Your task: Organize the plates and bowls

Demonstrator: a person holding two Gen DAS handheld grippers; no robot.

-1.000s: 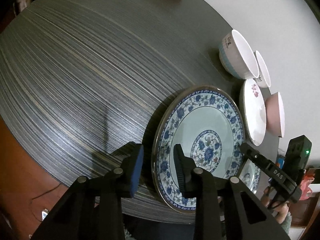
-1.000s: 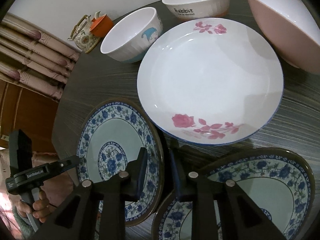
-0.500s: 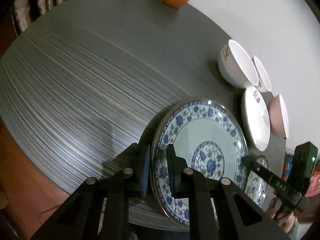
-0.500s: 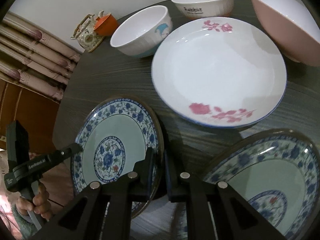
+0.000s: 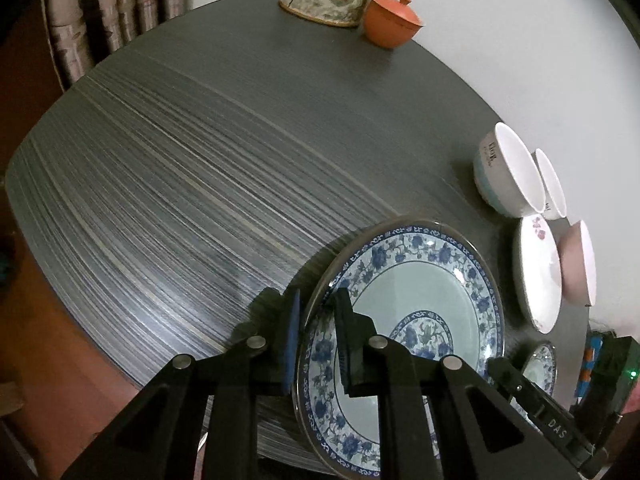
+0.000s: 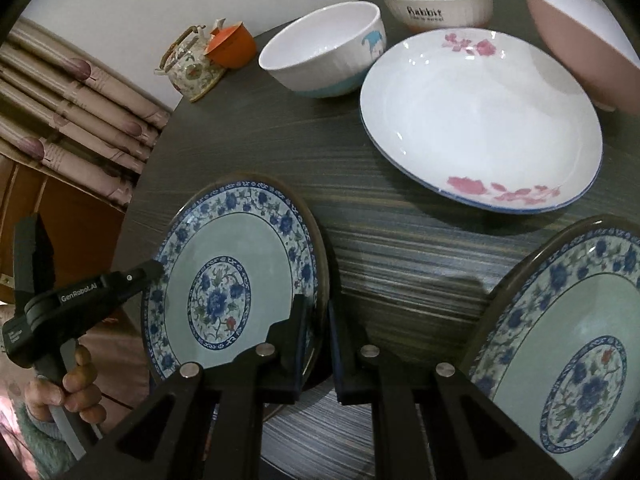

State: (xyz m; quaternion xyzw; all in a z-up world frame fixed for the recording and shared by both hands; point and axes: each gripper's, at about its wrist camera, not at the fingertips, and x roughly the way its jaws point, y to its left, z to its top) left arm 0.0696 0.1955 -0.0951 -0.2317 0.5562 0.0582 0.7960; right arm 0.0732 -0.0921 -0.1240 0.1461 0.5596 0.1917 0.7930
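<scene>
Plates, blue-patterned, 2 on the counter [image 5: 200, 160]. Left claw [image 5: 316, 336] is clamping the near-left rim of one blue-patterned plate [image 5: 420, 300]; right claw [image 6: 318, 344] is clamping the opposite rim of that same plate, so both claws are carrying it together, apparently tilted off the counter, though contact underneath is hidden. Second blue-patterned plate [image 6: 580, 340] is lying just right of the right claw, the likely stacking target. Rose plate [image 6: 480, 120] is sitting ahead of the right claw, with 3 bowls beyond it: blue-based bowl [image 6: 324, 60], lettered bowl [image 6: 436, 4], pink bowl [image 6: 580, 36].

Handling: keeping both grips level, lifting evenly, clearing the second plate's rim before lowering, centring, then releasing both sides together.
</scene>
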